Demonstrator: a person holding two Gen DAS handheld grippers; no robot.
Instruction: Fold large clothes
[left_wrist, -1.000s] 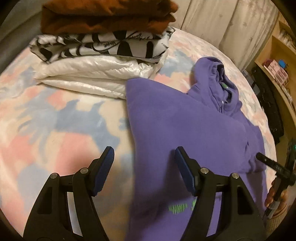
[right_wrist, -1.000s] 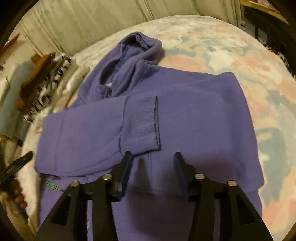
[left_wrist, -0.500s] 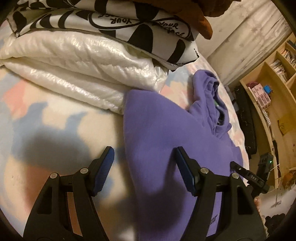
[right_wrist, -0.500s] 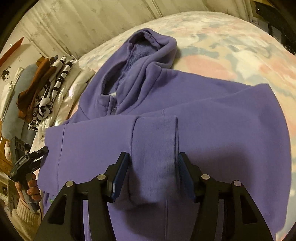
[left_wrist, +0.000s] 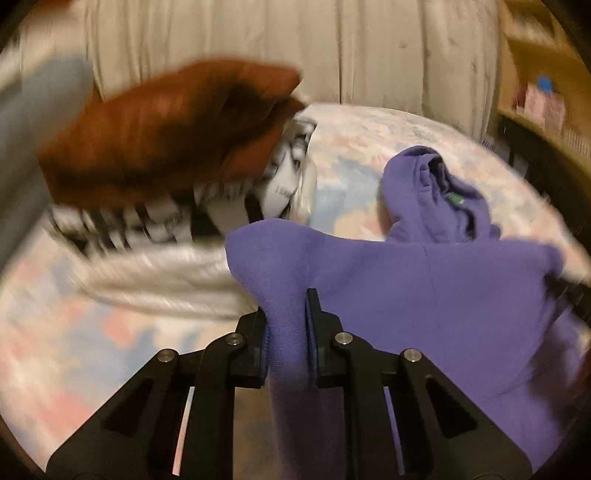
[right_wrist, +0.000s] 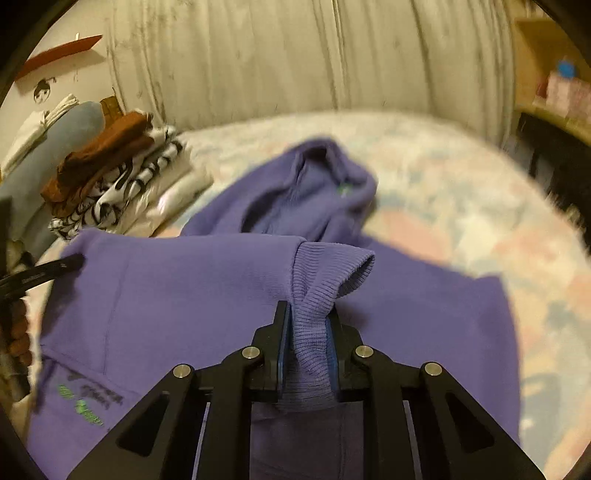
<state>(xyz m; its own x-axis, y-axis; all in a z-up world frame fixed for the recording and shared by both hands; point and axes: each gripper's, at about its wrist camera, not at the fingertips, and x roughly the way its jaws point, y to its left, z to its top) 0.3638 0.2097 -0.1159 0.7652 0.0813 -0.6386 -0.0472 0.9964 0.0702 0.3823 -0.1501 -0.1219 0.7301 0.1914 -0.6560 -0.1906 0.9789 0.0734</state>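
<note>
A purple hoodie (left_wrist: 424, 295) lies on the pastel bedspread (left_wrist: 351, 147) with its hood (left_wrist: 436, 192) at the far end. My left gripper (left_wrist: 286, 332) is shut on the hoodie's left shoulder edge and lifts it. In the right wrist view the hoodie (right_wrist: 177, 295) has a sleeve folded across its chest. My right gripper (right_wrist: 308, 343) is shut on that sleeve's ribbed cuff (right_wrist: 325, 273) and holds it raised. The left gripper's tip (right_wrist: 55, 267) shows at the hoodie's far left corner.
A stack of folded clothes (left_wrist: 166, 147), brown on top, then black-and-white, then white, sits left of the hoodie; it also shows in the right wrist view (right_wrist: 110, 177). Curtains (right_wrist: 295, 59) hang behind the bed. Shelves (right_wrist: 554, 81) stand at the right.
Both grippers have closed: the left on the hoodie's shoulder edge, the right on the sleeve cuff. Both have lifted the fabric off the bed.
</note>
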